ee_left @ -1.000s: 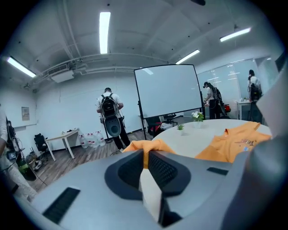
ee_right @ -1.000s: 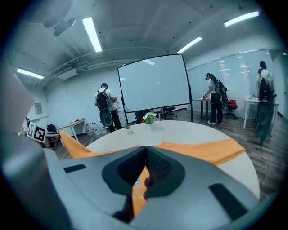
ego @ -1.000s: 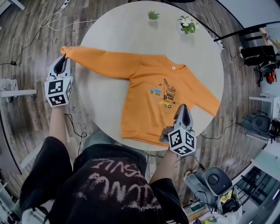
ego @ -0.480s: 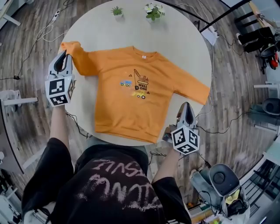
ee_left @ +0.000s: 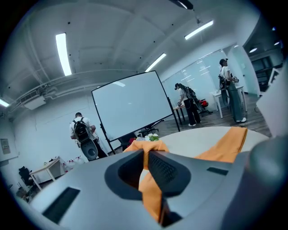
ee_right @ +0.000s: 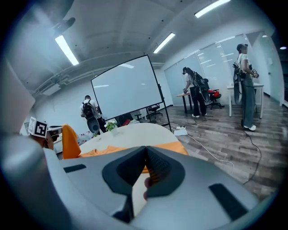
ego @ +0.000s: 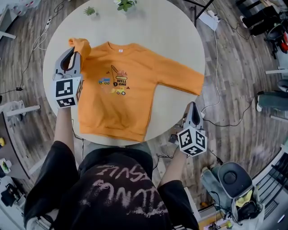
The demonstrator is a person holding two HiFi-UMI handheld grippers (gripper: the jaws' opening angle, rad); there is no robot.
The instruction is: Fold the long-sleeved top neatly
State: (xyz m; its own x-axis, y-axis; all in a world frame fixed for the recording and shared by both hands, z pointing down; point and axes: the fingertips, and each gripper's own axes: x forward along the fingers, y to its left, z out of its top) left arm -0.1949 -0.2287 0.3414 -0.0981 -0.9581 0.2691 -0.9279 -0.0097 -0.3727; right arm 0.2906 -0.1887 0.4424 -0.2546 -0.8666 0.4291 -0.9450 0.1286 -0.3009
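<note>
Long-sleeved top (ego: 117,96), orange, front up on round table (ego: 175,36); hem toward near edge, collar toward far edge. Left-hand sleeve (ego: 82,46) bunched up beside left shoulder; right-hand sleeve (ego: 180,78) stretched out to the right.

Left gripper (ego: 72,50): clamped on left-hand sleeve.

Right gripper (ego: 192,105): clenched, empty, at near right table edge, apart from right-hand sleeve cuff.

Head view only: chest print (ego: 114,81) of crane and vehicles; potted plant (ego: 90,10) and flowering plant (ego: 125,3) at far edge.

Left gripper view only: orange cloth pinched between pads (ee_left: 162,167), trailing down through the jaws; whiteboard (ee_left: 128,108) and standing people (ee_left: 82,130) beyond the table.

Right gripper view only: jaws pressed together, nothing between; left-hand sleeve seen as upright orange flap at far left, beside left gripper's marker cube (ee_right: 38,128).
</note>
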